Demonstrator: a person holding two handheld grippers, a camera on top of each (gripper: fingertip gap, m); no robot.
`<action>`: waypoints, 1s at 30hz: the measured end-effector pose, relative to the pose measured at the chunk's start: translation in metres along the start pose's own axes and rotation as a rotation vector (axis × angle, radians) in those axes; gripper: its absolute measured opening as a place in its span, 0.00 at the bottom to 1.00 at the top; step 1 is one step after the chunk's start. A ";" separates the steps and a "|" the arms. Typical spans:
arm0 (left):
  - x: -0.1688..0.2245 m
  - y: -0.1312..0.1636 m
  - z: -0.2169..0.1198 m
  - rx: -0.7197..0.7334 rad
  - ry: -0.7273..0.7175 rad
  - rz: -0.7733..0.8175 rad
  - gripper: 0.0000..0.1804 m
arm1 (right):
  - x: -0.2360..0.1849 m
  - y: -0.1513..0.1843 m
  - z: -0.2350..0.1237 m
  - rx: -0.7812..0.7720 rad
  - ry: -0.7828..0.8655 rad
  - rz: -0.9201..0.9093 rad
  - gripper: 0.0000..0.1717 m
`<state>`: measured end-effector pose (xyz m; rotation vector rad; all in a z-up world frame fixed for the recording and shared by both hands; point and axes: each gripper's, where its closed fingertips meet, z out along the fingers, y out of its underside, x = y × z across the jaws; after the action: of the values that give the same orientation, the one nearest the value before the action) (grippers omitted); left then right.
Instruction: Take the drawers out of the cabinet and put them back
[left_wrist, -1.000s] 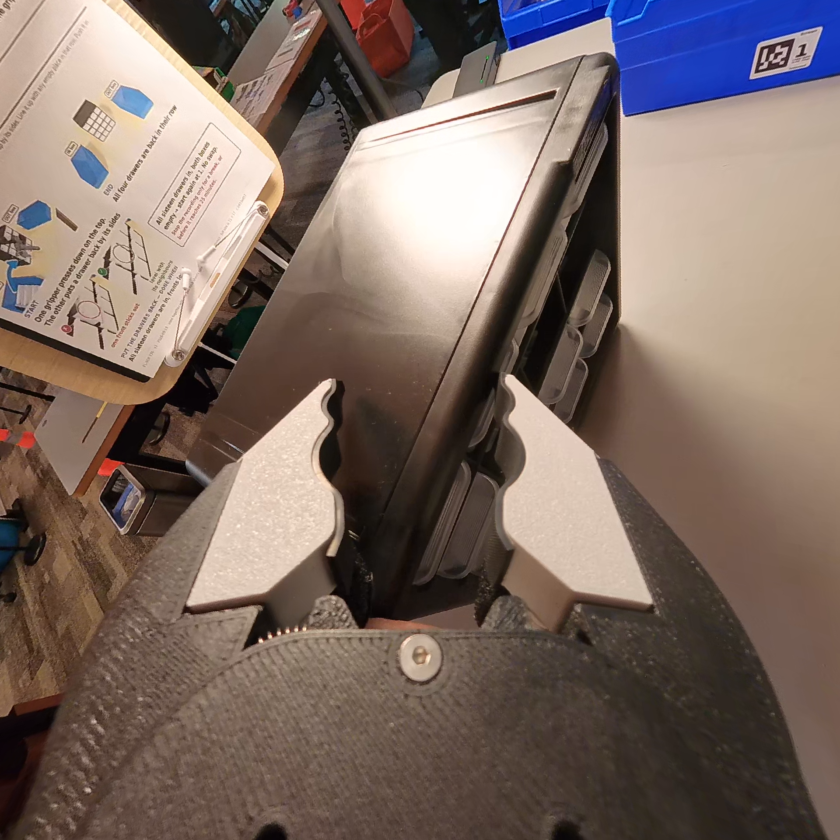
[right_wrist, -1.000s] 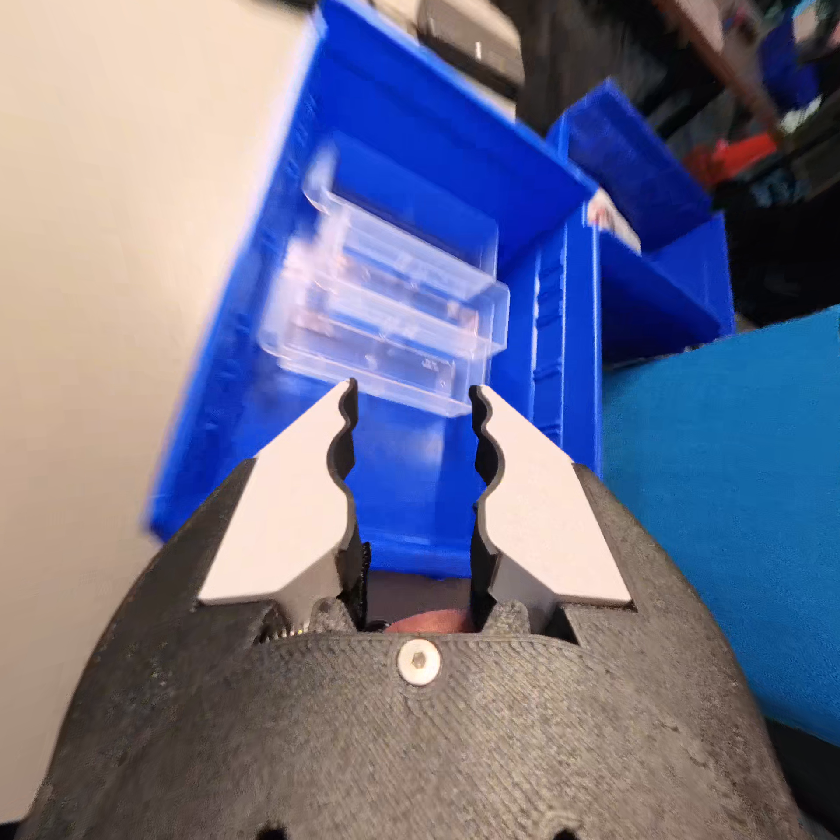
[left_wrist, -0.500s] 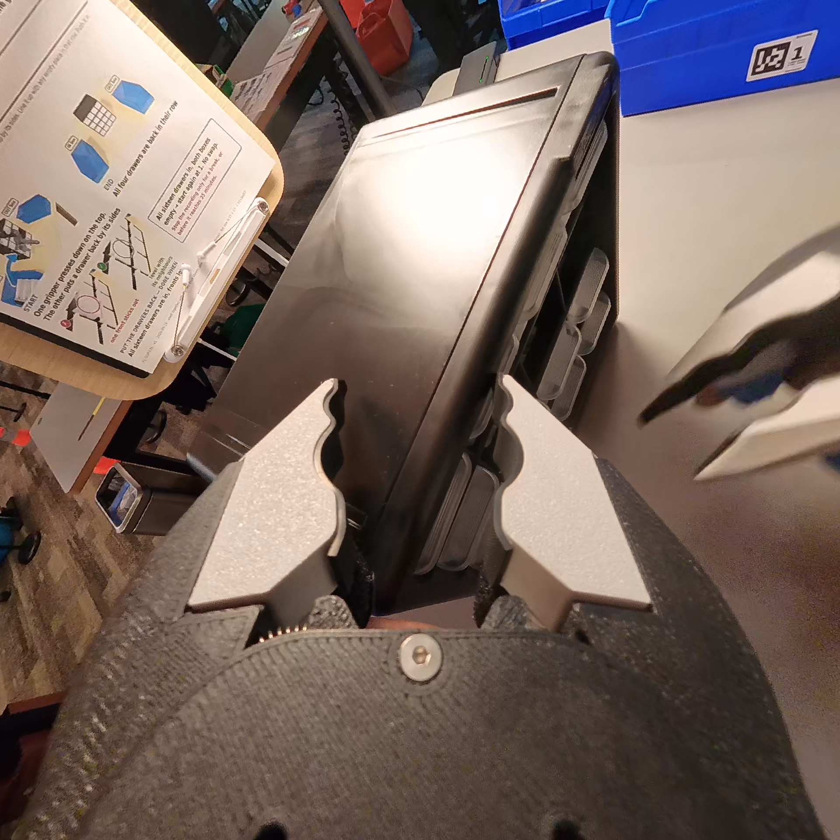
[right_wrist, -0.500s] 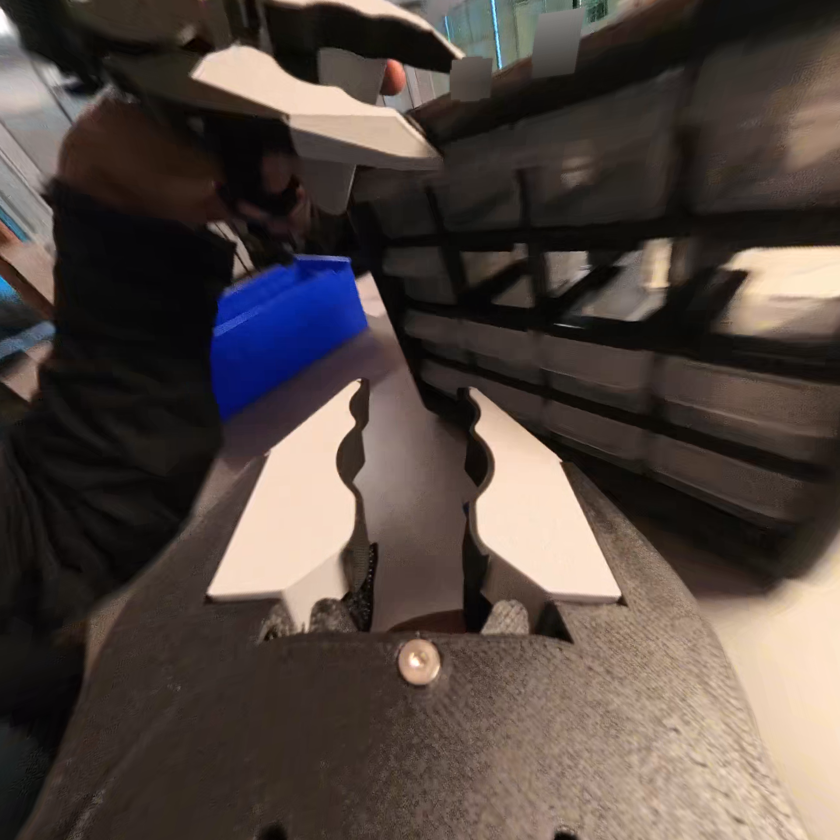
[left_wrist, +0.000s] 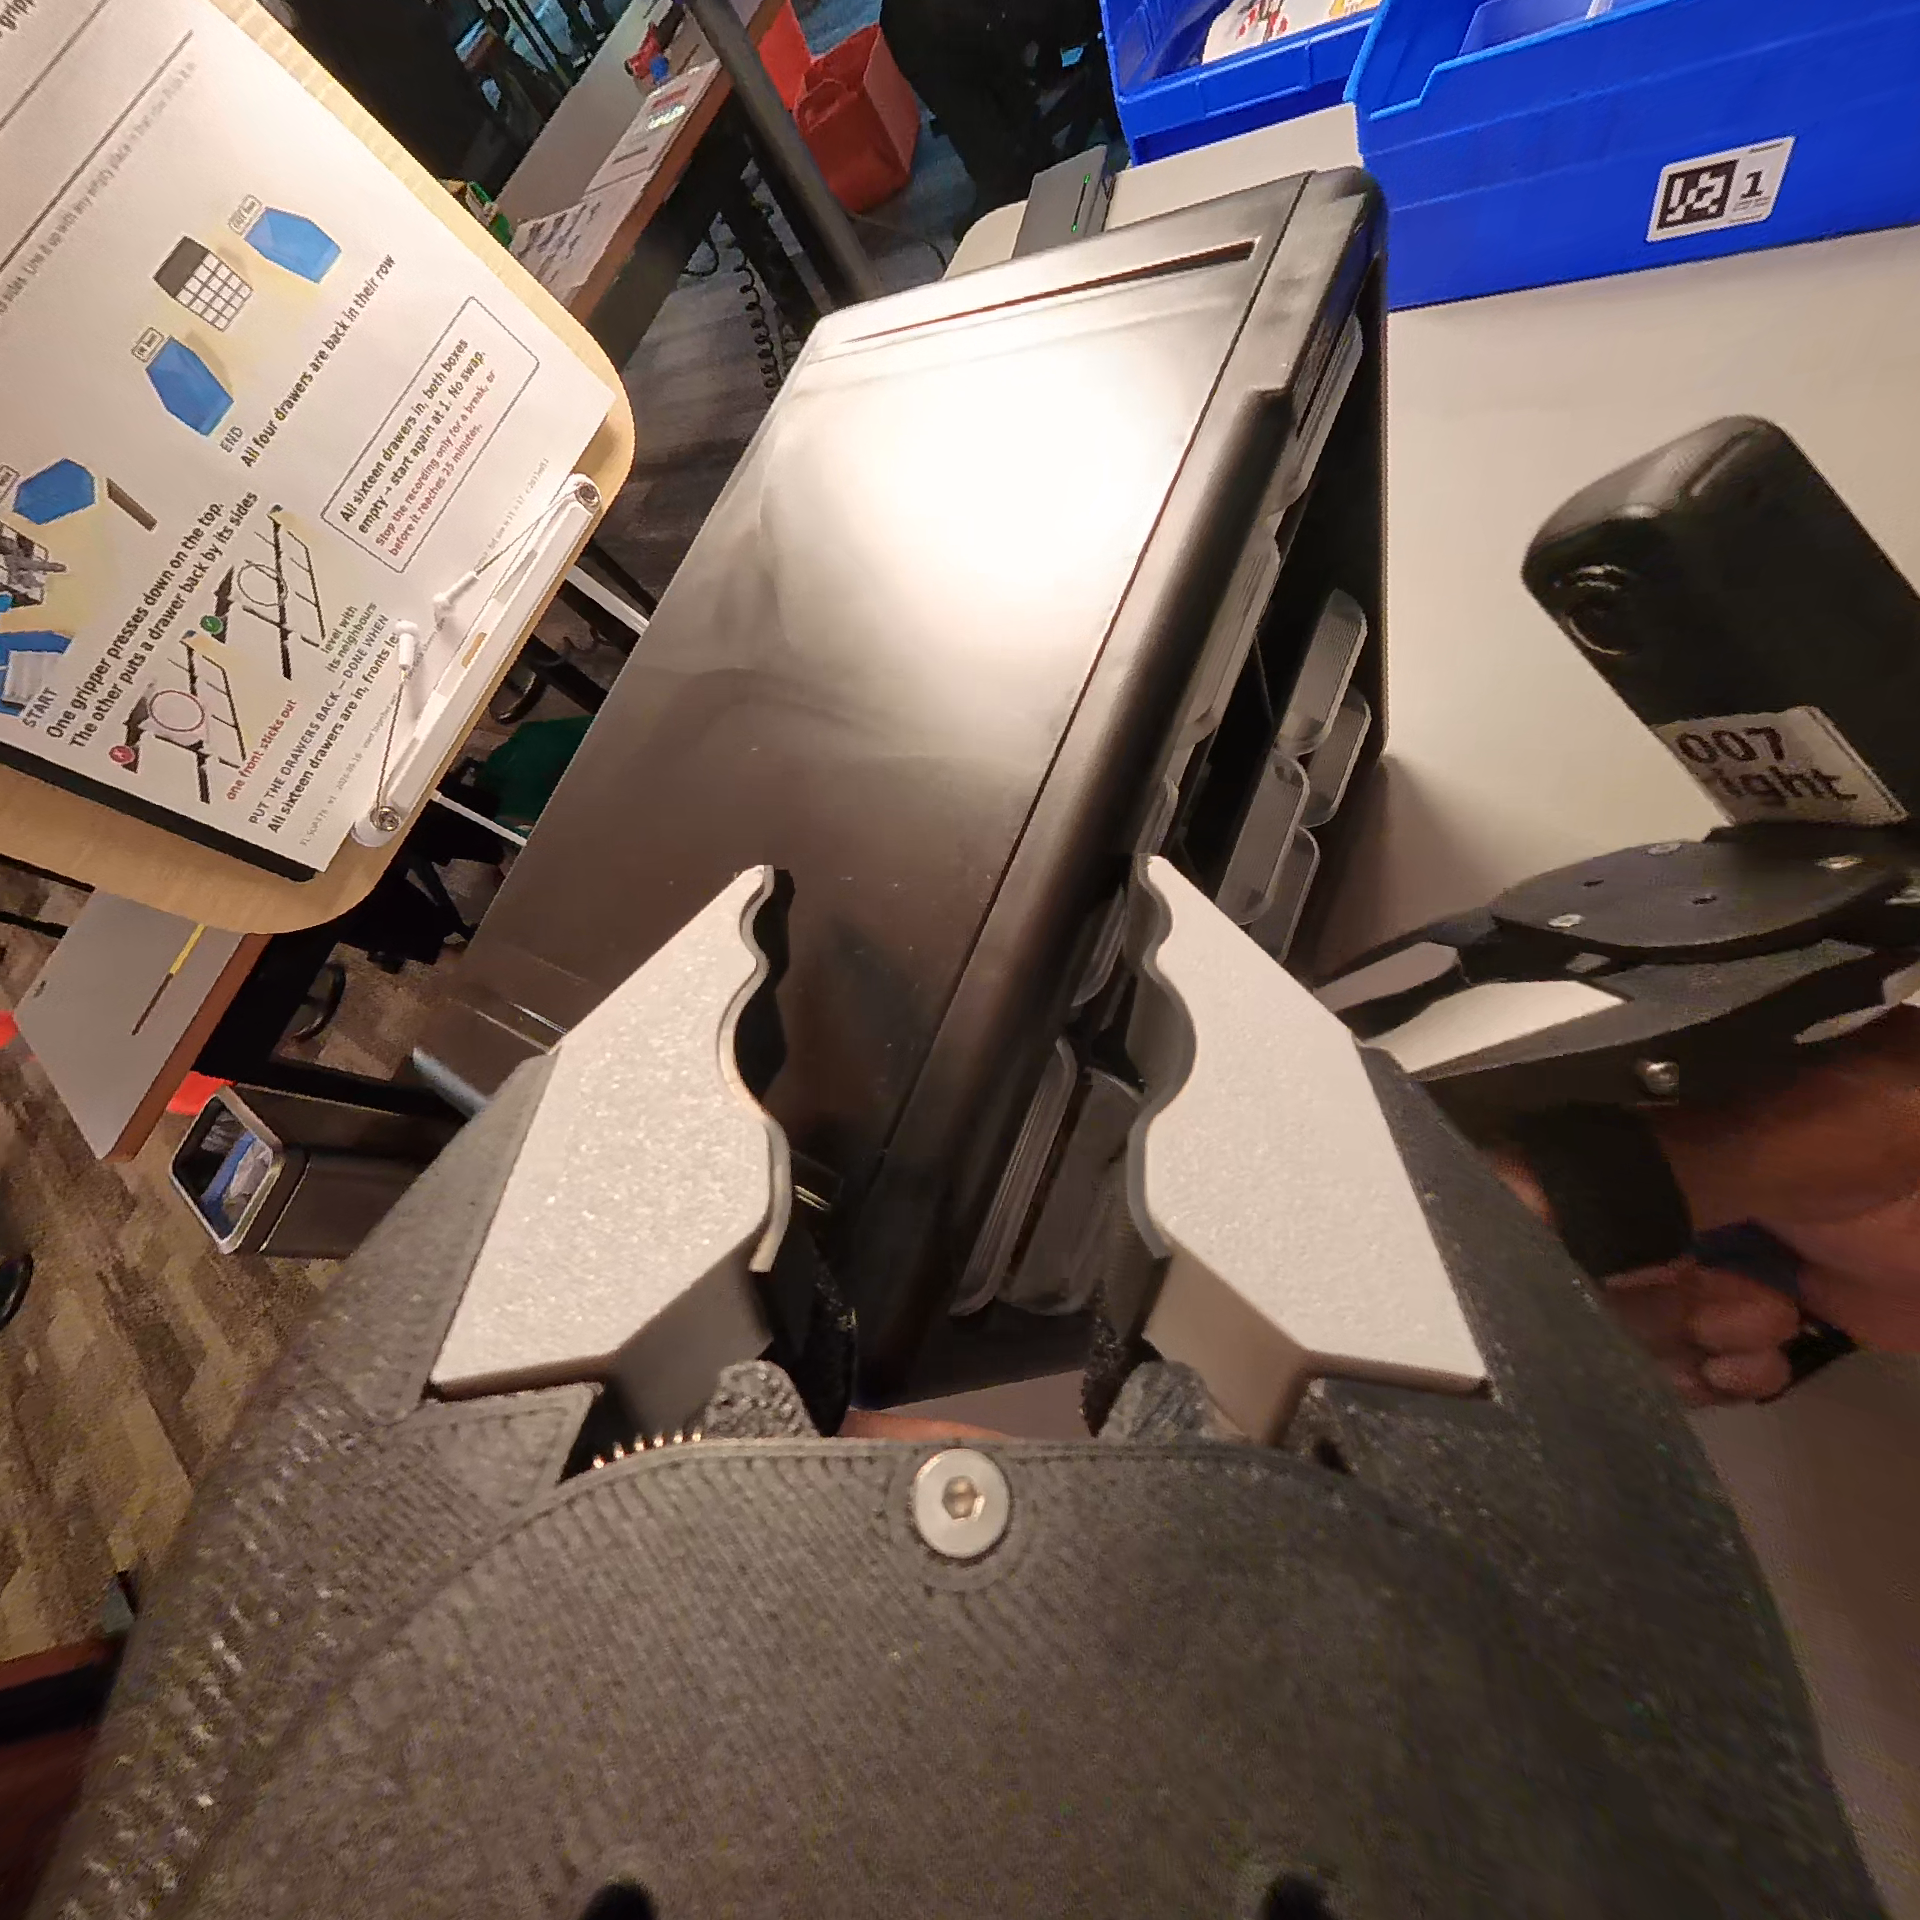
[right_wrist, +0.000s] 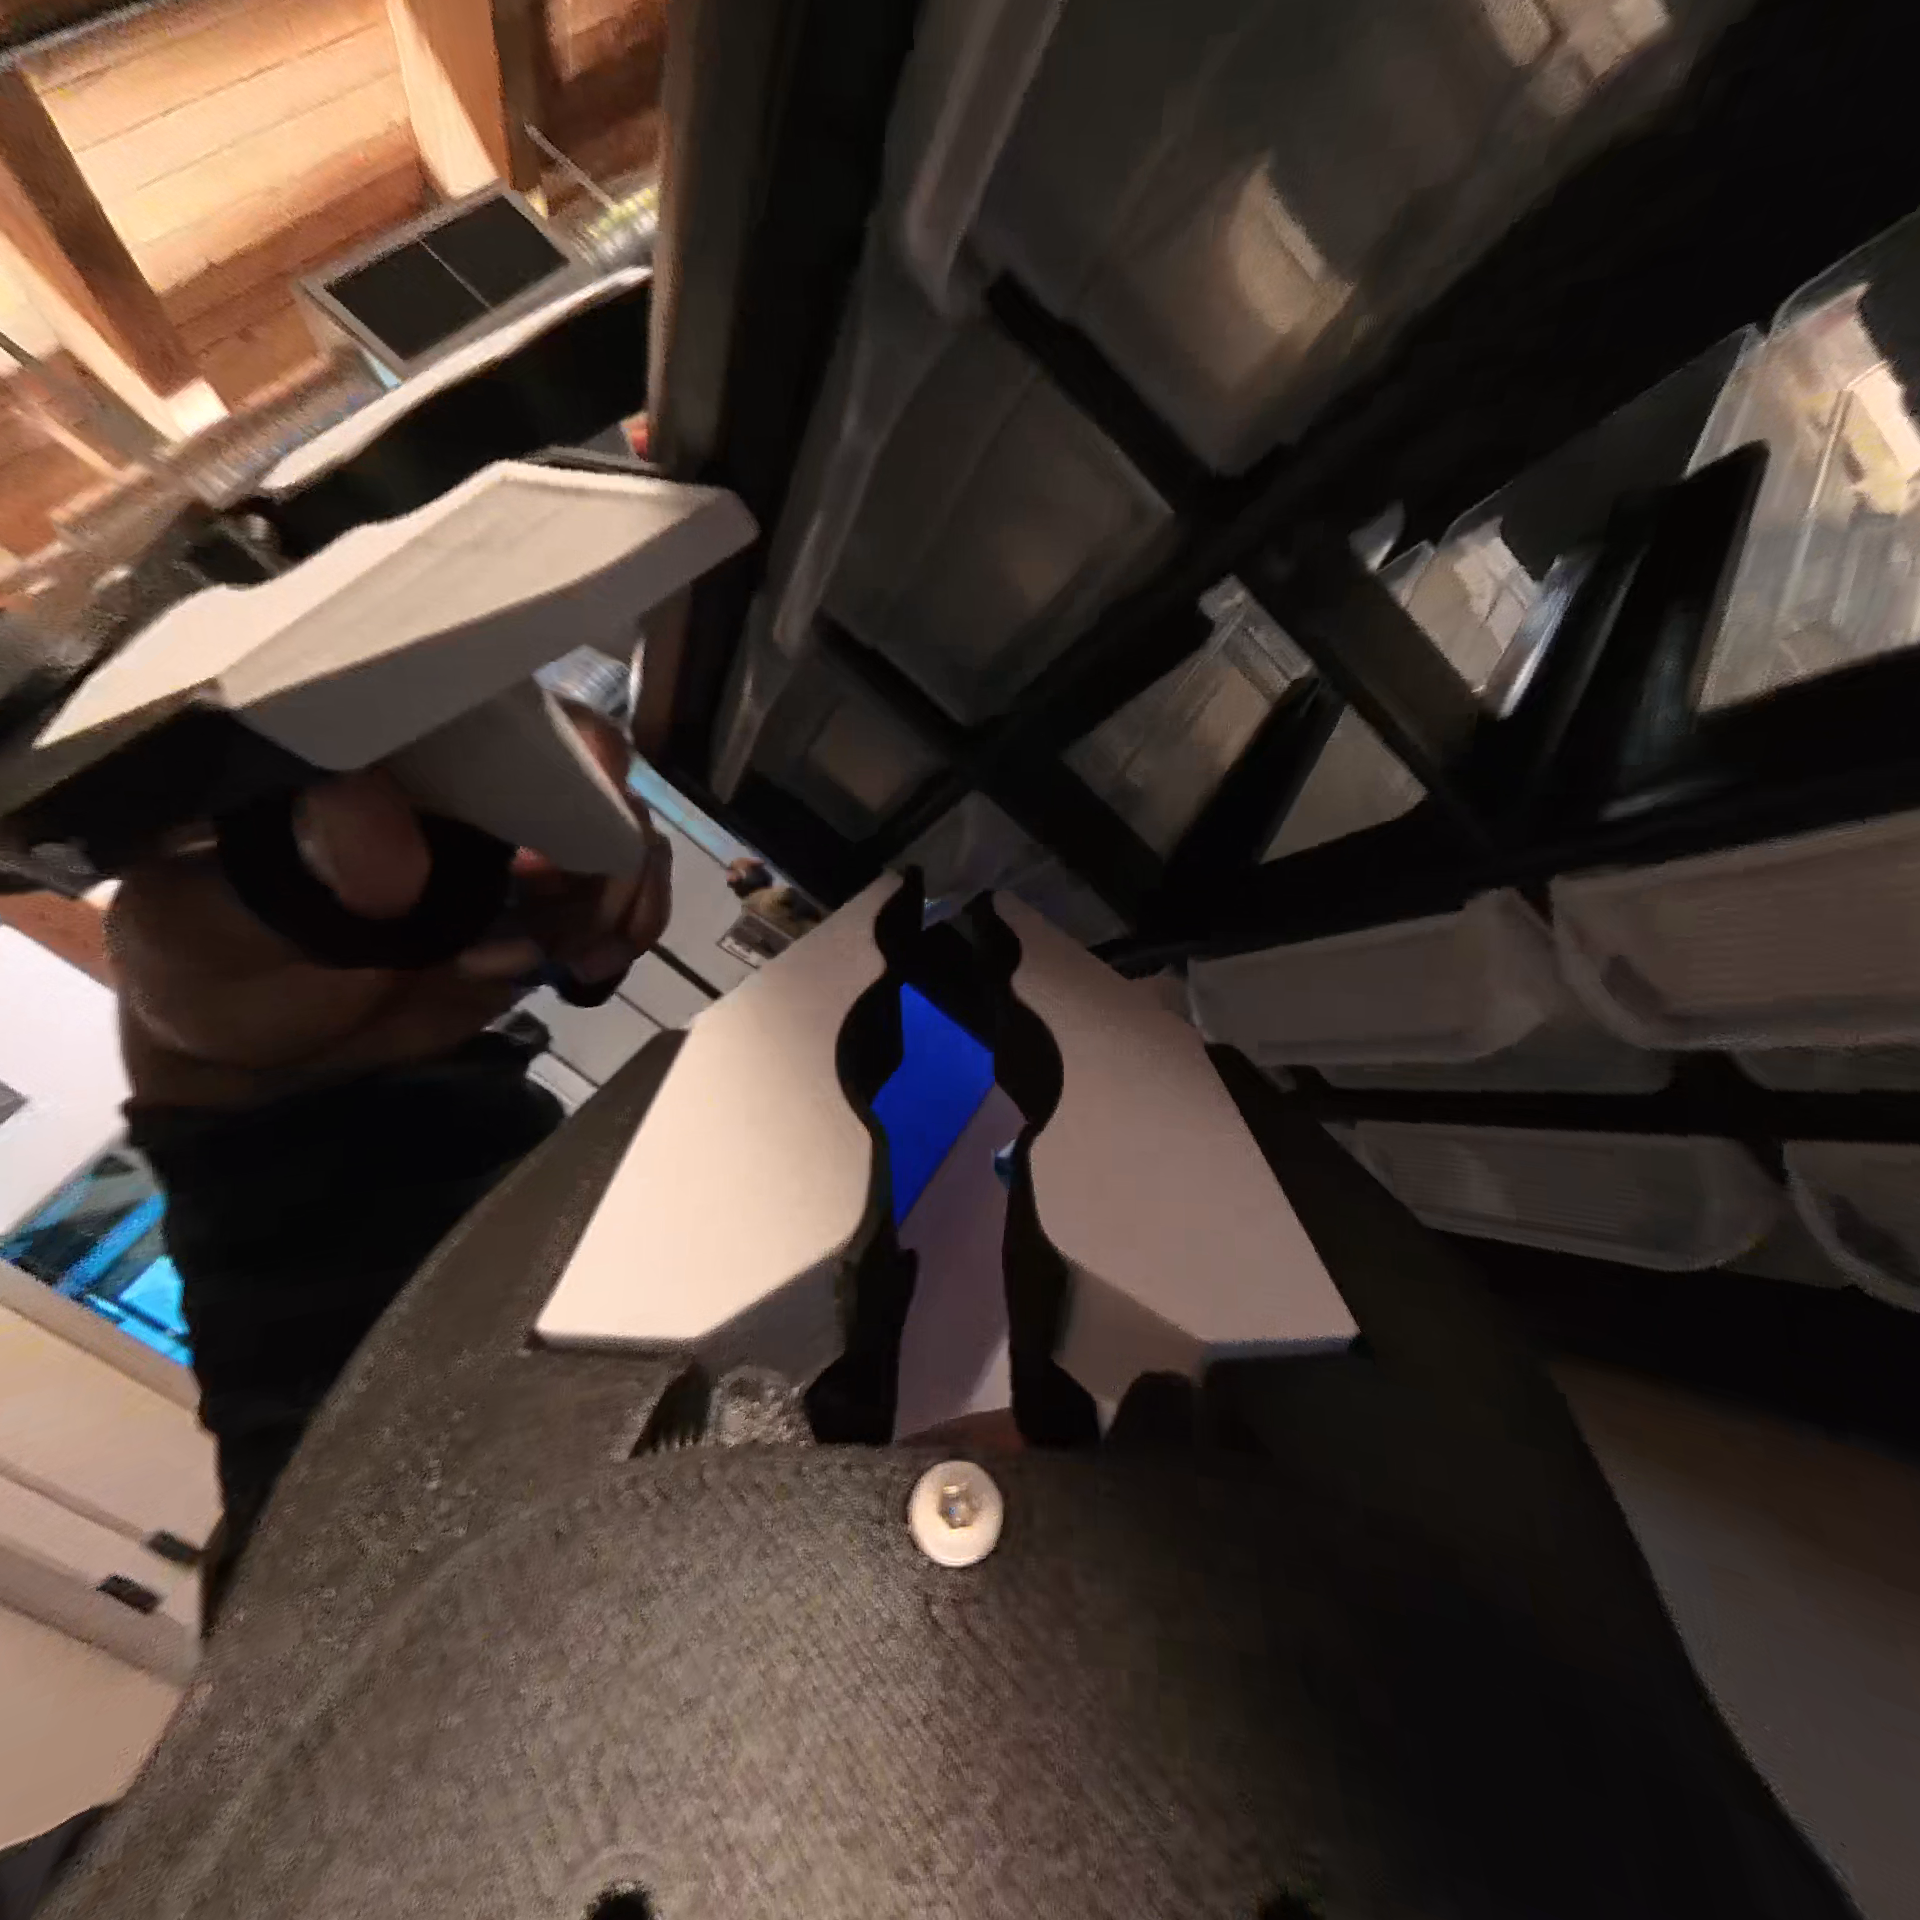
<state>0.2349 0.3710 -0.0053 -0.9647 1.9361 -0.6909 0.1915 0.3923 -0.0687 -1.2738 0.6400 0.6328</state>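
Cabinet: black, stood on the pale surface, far blue bins behind. Drawers: clear, seated in their slots. Left claw: spread wide astride the near top edge, seemingly to steady the cabinet. Right claw: nearly clenched, nothing visibly gripped, near a drawer front.

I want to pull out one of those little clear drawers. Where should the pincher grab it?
Probably the drawer's front lip, coming straight at the cabinet's open face: only the fronts stick out of the black frame, so the sides are out of reach.
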 end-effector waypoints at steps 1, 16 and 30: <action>0.000 0.000 0.000 0.000 0.000 0.000 0.38 | -0.003 0.002 -0.003 0.010 -0.021 0.025 0.06; 0.000 0.001 0.001 -0.015 -0.016 0.005 0.38 | -0.090 0.032 -0.088 0.111 -0.223 0.124 0.02; 0.000 0.001 0.002 -0.016 -0.019 0.011 0.39 | -0.054 0.023 -0.145 0.103 -0.056 0.143 0.02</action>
<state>0.2367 0.3717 -0.0069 -0.9668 1.9315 -0.6584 0.1262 0.2500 -0.0690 -1.1182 0.7127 0.7408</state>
